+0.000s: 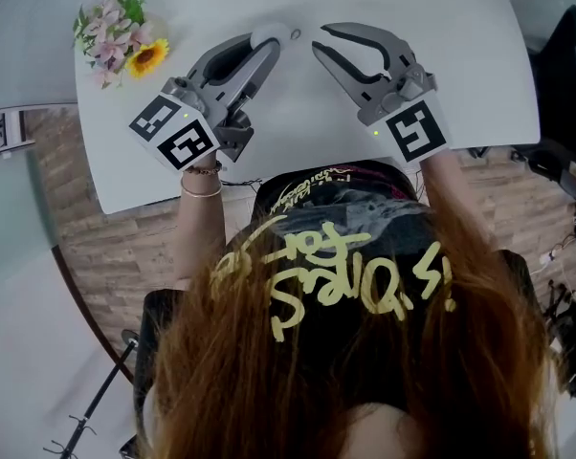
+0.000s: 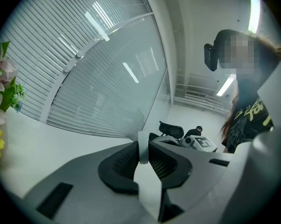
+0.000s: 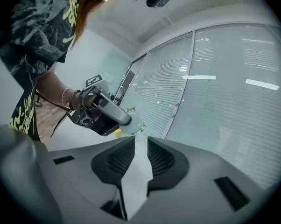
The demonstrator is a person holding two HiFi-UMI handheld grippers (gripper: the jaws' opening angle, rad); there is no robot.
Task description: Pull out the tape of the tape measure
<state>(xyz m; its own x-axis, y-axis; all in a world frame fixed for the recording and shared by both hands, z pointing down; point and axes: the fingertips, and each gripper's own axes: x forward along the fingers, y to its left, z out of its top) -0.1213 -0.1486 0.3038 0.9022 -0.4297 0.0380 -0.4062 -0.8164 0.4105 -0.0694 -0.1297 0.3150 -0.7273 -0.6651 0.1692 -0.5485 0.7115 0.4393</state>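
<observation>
A small white round tape measure is held above the white table, with my left gripper shut on it. In the left gripper view its white rim is pinched between the dark pads. My right gripper points at it from the right, tips just short of the case. In the right gripper view the tape measure shows ahead of the jaws at the tip of the left gripper. The right gripper stands slightly open with nothing between its jaws. No pulled-out tape is visible.
A bunch of flowers with a sunflower lies at the table's far left corner. The table's near edge runs just under both hands. A black chair stands to the right. Glass walls with blinds surround the room.
</observation>
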